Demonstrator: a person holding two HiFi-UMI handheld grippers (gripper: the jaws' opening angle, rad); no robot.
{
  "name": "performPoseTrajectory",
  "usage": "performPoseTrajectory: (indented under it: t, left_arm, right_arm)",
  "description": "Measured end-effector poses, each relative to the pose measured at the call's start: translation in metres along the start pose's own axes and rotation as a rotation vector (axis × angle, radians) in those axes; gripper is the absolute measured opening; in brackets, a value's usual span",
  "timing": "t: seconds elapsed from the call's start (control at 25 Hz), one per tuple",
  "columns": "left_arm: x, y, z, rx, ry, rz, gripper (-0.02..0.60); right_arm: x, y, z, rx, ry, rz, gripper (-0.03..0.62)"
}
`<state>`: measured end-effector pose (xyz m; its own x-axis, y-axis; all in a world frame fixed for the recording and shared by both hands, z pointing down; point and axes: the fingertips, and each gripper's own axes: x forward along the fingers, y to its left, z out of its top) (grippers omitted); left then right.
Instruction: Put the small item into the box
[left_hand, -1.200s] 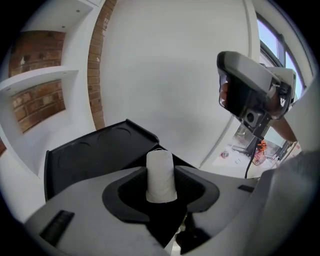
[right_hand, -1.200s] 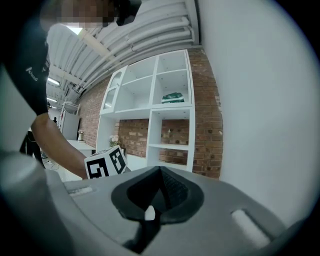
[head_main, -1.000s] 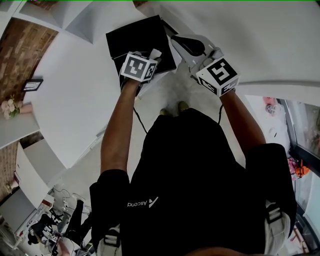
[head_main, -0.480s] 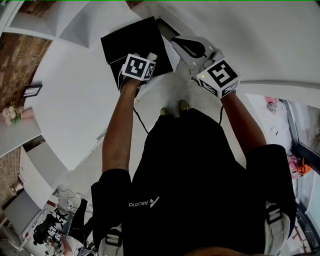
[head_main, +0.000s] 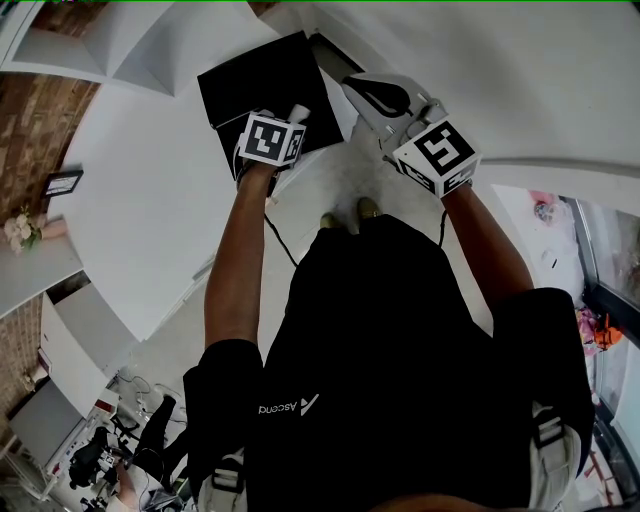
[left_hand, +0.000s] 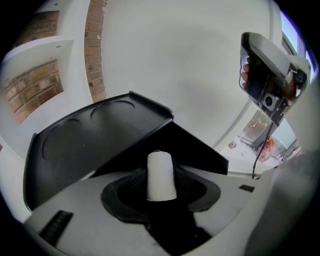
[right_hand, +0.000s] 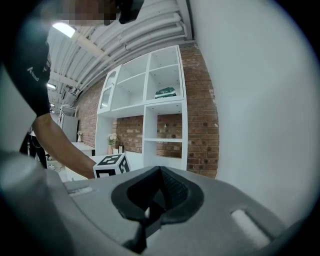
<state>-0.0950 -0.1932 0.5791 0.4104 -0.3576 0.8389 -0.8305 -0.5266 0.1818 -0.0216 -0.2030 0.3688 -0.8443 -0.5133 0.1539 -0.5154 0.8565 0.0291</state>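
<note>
A small white cylinder (left_hand: 161, 176) stands upright between the pads of my left gripper (left_hand: 161, 196), whose jaws are opening; the cylinder still sits in their grip. In the head view the left gripper (head_main: 292, 116) hovers at the near edge of the open black box (head_main: 262, 82) with the white cylinder (head_main: 298, 111) sticking out. The left gripper view shows the box's raised lid (left_hand: 85, 132) and dark wall (left_hand: 197, 147) just beyond the cylinder. My right gripper (head_main: 368, 92) is held to the right of the box, shut and empty; its jaws (right_hand: 150, 202) meet with nothing between them.
The box rests on a white table (head_main: 150, 160). White shelving (right_hand: 160, 105) against a brick wall stands behind. The right gripper (left_hand: 270, 70) appears at the upper right of the left gripper view. Floor and the person's shoes (head_main: 348, 215) lie below.
The left gripper has shifted a little to the left and further over the box, its marker cube turning. The right gripper has stayed in place.
</note>
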Motion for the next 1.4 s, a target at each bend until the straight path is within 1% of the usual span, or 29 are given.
performPoseTrajectory:
  t: [0.2,0.4,0.56,0.72,0.96,1.08,1.16,1.4]
  left_arm:
    - [-0.008,0.000,0.005,-0.002,-0.024,0.008,0.196]
    - [-0.015,-0.006,0.008,-0.002,-0.051,0.006,0.196]
    - [-0.022,-0.007,0.010,0.000,-0.065,0.030,0.196]
    - [-0.027,-0.008,0.009,-0.006,-0.080,0.034,0.196]
    - [-0.044,-0.012,0.022,-0.013,-0.159,0.033,0.196]
    - [-0.055,-0.015,0.032,-0.013,-0.221,0.032,0.196]
    - [-0.065,-0.018,0.041,-0.016,-0.282,0.025,0.196]
    - [-0.111,-0.034,0.078,0.001,-0.533,-0.006,0.193]
  right_arm:
    - [-0.001,-0.001,-0.001,0.004,0.000,0.000,0.000]
    - [0.000,-0.002,-0.002,0.012,-0.001,0.004,0.000]
    - [0.002,0.000,-0.003,0.018,-0.004,0.010,0.000]
    - [0.003,0.004,-0.002,0.016,-0.007,0.021,0.000]
    - [0.005,0.008,0.002,0.013,-0.011,0.024,0.000]
    - [0.005,0.010,0.003,0.013,-0.013,0.029,0.000]
    - [0.006,0.012,0.005,0.014,-0.015,0.033,0.000]
    - [0.006,0.017,0.015,0.019,-0.033,0.040,0.000]
